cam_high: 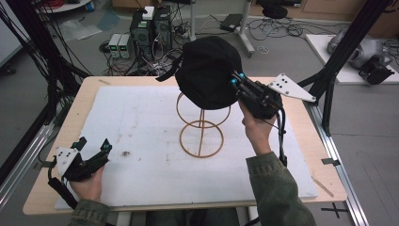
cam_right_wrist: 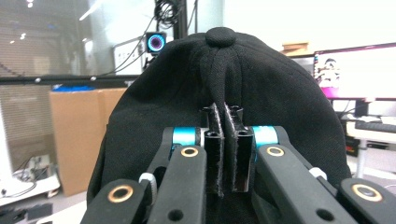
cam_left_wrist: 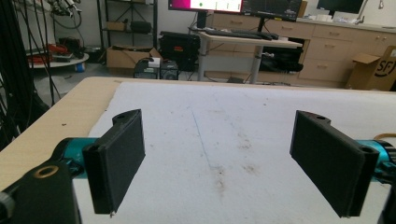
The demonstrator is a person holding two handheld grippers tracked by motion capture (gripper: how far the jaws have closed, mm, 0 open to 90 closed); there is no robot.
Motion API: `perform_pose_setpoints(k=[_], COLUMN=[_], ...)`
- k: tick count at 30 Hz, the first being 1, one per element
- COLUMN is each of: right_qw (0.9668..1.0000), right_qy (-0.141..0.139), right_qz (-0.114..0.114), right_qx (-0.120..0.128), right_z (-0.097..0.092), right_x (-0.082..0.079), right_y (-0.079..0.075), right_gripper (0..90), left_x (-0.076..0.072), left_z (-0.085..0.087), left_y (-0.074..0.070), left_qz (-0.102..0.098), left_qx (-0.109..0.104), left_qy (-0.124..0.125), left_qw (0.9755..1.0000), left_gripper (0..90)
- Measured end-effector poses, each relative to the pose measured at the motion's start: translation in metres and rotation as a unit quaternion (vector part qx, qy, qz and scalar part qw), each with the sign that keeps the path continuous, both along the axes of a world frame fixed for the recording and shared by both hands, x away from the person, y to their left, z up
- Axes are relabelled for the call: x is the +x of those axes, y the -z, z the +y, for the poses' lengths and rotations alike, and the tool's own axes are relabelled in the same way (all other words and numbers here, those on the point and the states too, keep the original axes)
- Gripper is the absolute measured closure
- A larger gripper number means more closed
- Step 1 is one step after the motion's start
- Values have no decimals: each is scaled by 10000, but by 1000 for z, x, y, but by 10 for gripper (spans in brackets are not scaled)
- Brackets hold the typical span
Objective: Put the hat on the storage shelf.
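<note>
A black cap (cam_high: 207,70) with a round button at its crown sits over the top of an orange wire stand (cam_high: 201,136), near the middle of the white mat (cam_high: 141,136) covering the counter (cam_high: 80,101). Its cloth is soft, plain and matte, with seams running down from the button, and a dark strap sticks out at its left side. The right gripper (cam_high: 236,81) has its fingers (cam_right_wrist: 217,140) pressed together on a raised fold of the cap's cloth just under the button. The left gripper (cam_high: 92,146) rests at the near left of the mat with its fingers (cam_left_wrist: 119,158) spread wide, nothing between them
</note>
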State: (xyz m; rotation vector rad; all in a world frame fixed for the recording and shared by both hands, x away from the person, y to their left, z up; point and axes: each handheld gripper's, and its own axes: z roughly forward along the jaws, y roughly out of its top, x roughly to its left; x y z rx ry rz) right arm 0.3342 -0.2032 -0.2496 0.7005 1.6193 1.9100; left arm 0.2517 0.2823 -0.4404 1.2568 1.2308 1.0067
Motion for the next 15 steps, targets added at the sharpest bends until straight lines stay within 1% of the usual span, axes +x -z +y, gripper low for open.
perform_pose_setpoints(k=[4, 6, 8, 10, 11, 14, 15], right_qw=[9999, 9998, 9997, 9995, 9995, 9992, 9990], right_qy=[-119, -141, -159, -195, -206, -230, -247], right_qz=[55, 69, 69, 118, 97, 141, 188], right_qx=[-37, -94, -168, -209, -222, -282, -307], right_z=[5, 7, 9, 9, 9, 9, 10], right_x=[-1, -1, -2, -3, -3, -6, -6], right_y=[2, 3, 4, 5, 6, 11, 13], right_gripper=[875, 875, 874, 873, 871, 871, 871], left_x=[0, 0, 0, 0, 0, 0, 0], left_z=[1, 1, 1, 1, 1, 1, 1], left_y=[0, 0, 0, 0, 0, 1, 1], left_qz=[55, 8, 12, 14, 26, 55, 56], left_qx=[7, -35, -34, -38, -36, -27, -20], left_qy=[-15, -27, -24, -24, -19, 2, 6], left_qw=[10000, 10000, 10000, 10000, 10000, 10000, 10000], left_gripper=[183, 183, 183, 183, 183, 183, 183])
